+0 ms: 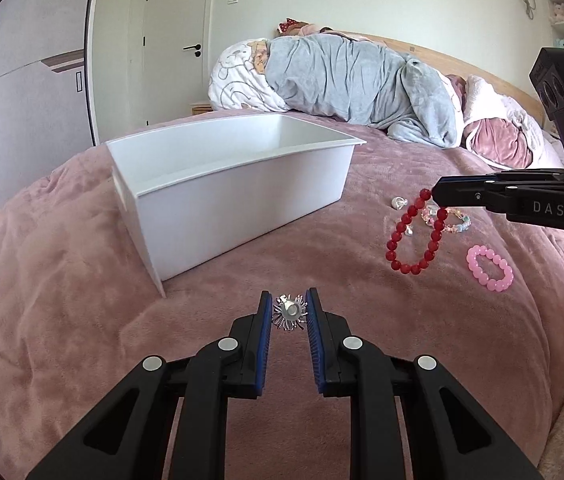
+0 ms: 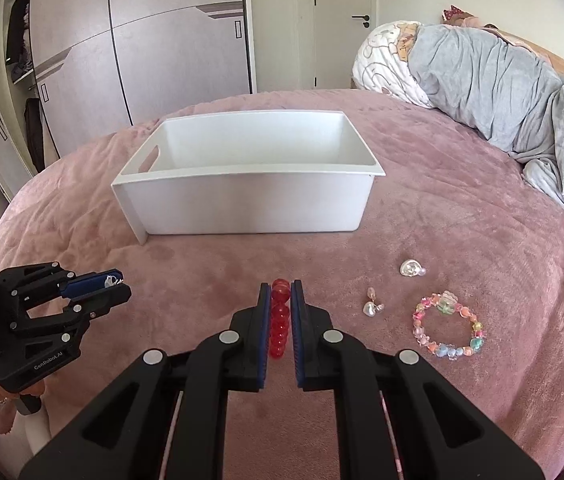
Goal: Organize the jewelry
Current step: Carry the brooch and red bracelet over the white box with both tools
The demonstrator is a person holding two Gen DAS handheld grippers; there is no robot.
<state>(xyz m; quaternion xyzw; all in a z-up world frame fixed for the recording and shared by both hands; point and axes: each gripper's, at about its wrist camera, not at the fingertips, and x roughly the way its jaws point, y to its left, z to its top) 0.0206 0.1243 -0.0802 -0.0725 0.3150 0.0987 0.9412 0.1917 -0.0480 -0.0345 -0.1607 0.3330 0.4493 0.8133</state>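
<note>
On a pink bedspread (image 2: 462,220), the left gripper (image 1: 290,312) has its fingers clamped on a spiky silver ornament (image 1: 291,313), possibly a brooch, just in front of the white bin (image 2: 242,204). The right gripper (image 2: 281,300) has its fingers clamped on a red bead bracelet (image 1: 414,236), which dangles to the right of the bin. Farther right of the bin lie a pink bead bracelet (image 1: 489,268), a pastel charm bracelet (image 2: 448,328), a pearl earring (image 2: 371,306) and a silver shell piece (image 2: 411,269). A grey quilt (image 2: 502,92) is heaped behind the bin.
</note>
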